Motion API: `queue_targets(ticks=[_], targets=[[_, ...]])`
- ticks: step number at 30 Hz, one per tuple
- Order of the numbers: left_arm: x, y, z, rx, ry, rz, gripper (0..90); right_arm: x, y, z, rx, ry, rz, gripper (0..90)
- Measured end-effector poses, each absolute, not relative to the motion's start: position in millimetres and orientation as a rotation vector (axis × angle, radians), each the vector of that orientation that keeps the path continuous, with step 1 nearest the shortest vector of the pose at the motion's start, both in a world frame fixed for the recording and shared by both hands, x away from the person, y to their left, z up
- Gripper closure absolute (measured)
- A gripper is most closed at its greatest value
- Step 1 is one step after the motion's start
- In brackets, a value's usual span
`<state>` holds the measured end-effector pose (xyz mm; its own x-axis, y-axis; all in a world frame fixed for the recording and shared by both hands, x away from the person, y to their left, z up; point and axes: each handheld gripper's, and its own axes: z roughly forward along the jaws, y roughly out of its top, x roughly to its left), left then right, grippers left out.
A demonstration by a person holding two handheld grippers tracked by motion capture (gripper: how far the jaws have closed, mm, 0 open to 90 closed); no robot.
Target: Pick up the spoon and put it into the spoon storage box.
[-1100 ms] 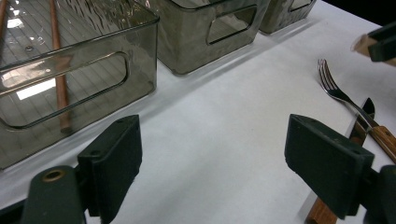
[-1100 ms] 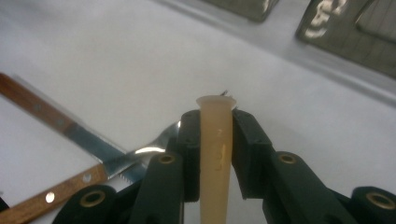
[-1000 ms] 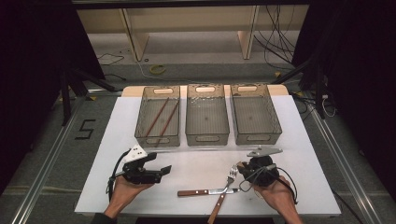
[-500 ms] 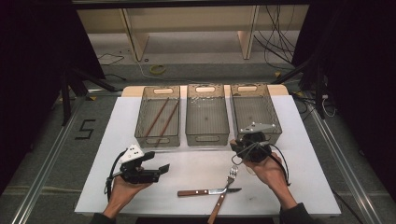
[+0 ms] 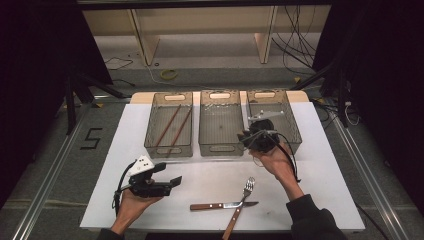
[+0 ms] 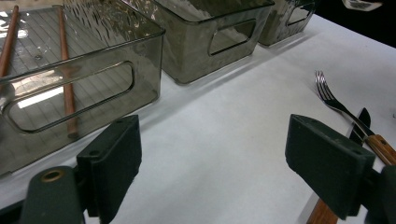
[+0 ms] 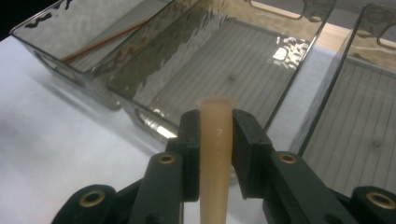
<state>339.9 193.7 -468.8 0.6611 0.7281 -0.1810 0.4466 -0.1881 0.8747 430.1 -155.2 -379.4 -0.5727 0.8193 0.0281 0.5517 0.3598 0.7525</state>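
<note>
In the right gripper view the right gripper (image 7: 215, 135) is pinching a pale tan handle (image 7: 215, 154) between its two black jaws, the handle standing upright in the lower middle of the frame with its rounded end just above the pads — what sits on its other end cannot be told. In the high view that gripper (image 5: 257, 135) hangs right of centre, over the near edge of the right bin (image 5: 290, 125) and just beside the middle bin (image 5: 220, 147). The left gripper (image 5: 172, 182) rests low in the lower left of the high view, held in the person's left hand (image 5: 132, 202), its jaws spread wide with nothing between them. The left bin (image 5: 170, 147) holds two brown chopsticks (image 5: 172, 127) lying lengthwise. On the white desk (image 5: 325, 180), in the lower middle of the high view, a wooden-handled knife (image 5: 220, 205) lies crosswise with a fork (image 5: 242, 200) laid over it — the two touching where they cross. The left gripper view shows that fork (image 6: 331, 100) at the right edge.
</note>
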Motion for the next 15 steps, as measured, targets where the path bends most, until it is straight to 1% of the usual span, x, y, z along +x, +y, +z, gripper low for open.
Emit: queue_targets(ticks=[15], targets=[[340.7,198.2,-469.0,1.820,0.935,0.358,18.0,474.8,-126.2,-368.9,1.203,2.247,1.044,74.7]])
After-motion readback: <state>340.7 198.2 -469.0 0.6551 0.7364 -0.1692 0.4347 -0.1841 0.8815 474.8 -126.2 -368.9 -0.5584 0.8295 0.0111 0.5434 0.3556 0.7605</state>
